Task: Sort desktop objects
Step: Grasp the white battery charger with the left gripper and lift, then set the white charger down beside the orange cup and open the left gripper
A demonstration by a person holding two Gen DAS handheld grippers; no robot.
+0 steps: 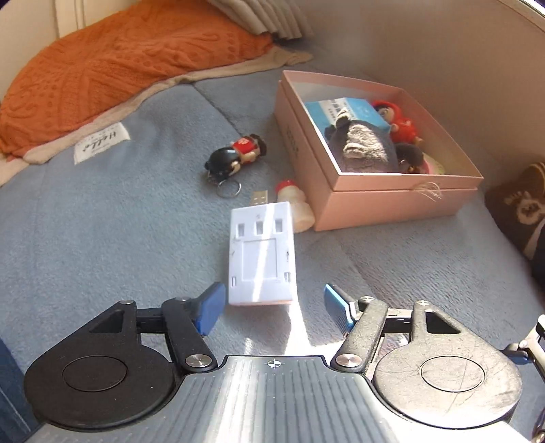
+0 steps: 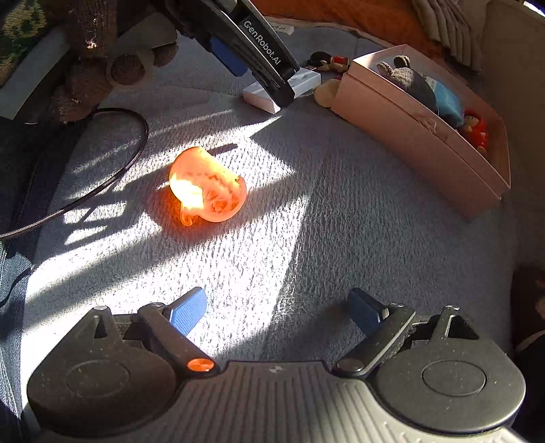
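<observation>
jaws of the left gripper (image 1: 274,306) stand apart, empty, just short of the white usb hub (image 1: 261,254); right gripper (image 2: 277,310) gapes wide over sunlit blanket (image 2: 306,238), holding nothing.

blue-grey blanket (image 1: 102,221) spread underneath with a white label (image 1: 101,143) sewn on, orange pillow (image 1: 119,64) propped at the back, striped cushion (image 1: 265,17) tucked behind it, black cable (image 2: 112,170) looped across the sunlit patch
</observation>
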